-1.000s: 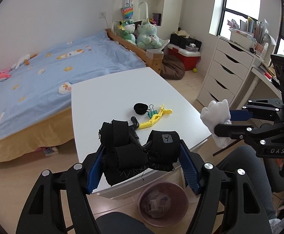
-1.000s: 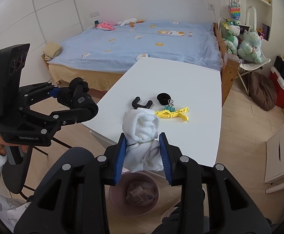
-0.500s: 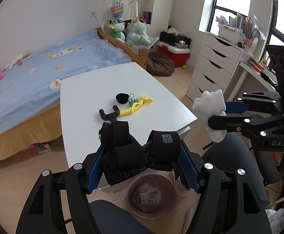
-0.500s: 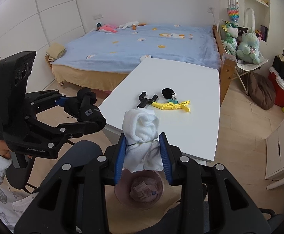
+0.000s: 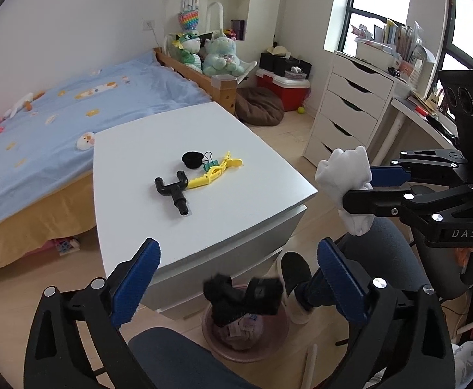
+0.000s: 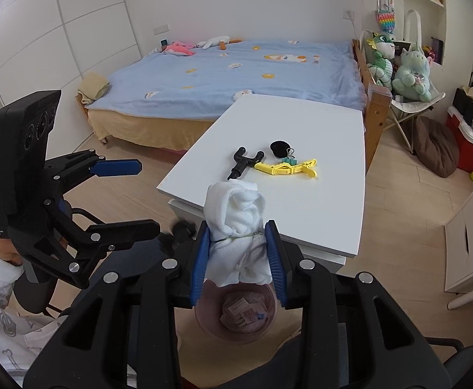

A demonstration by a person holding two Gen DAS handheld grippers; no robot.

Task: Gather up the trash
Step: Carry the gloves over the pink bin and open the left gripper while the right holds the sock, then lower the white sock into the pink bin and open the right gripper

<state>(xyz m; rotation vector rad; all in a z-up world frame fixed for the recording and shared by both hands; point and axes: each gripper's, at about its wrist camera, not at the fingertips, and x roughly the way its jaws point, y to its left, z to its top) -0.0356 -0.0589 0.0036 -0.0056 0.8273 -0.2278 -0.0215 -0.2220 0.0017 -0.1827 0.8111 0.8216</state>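
The left hand-held gripper [image 5: 236, 272] stands released at the bottom of the left wrist view, its blue pads [image 5: 136, 283] spread wide with nothing between them. In the gap below, low and centre in the frame, the black cloth bundle [image 5: 244, 300] is blurred and sits just above the pink waste bin [image 5: 210, 334] on the floor; I cannot tell whether it touches the paper scraps already inside.

The right hand-held gripper [image 6: 236, 259] is clenched on the white cloth bundle [image 6: 235, 227], which is tied round its middle with a thin band and pokes up above the pads in the centre of the right wrist view. Directly beneath it in the frame, the same bin shows as a pink rim with crumpled paper in it. From the left wrist view that bundle hangs at middle right, off the table's near corner.

On the white table [image 5: 243, 149], near mid-frame, lie a black Y-shaped plastic piece [image 5: 173, 191], a yellow clip [image 5: 215, 171] touching it, a green binder clip [image 5: 211, 162] and a small black round cap [image 5: 192, 159], all clustered together. The blue bed [image 6: 236, 74] stands behind the table, across the upper middle of the frame.
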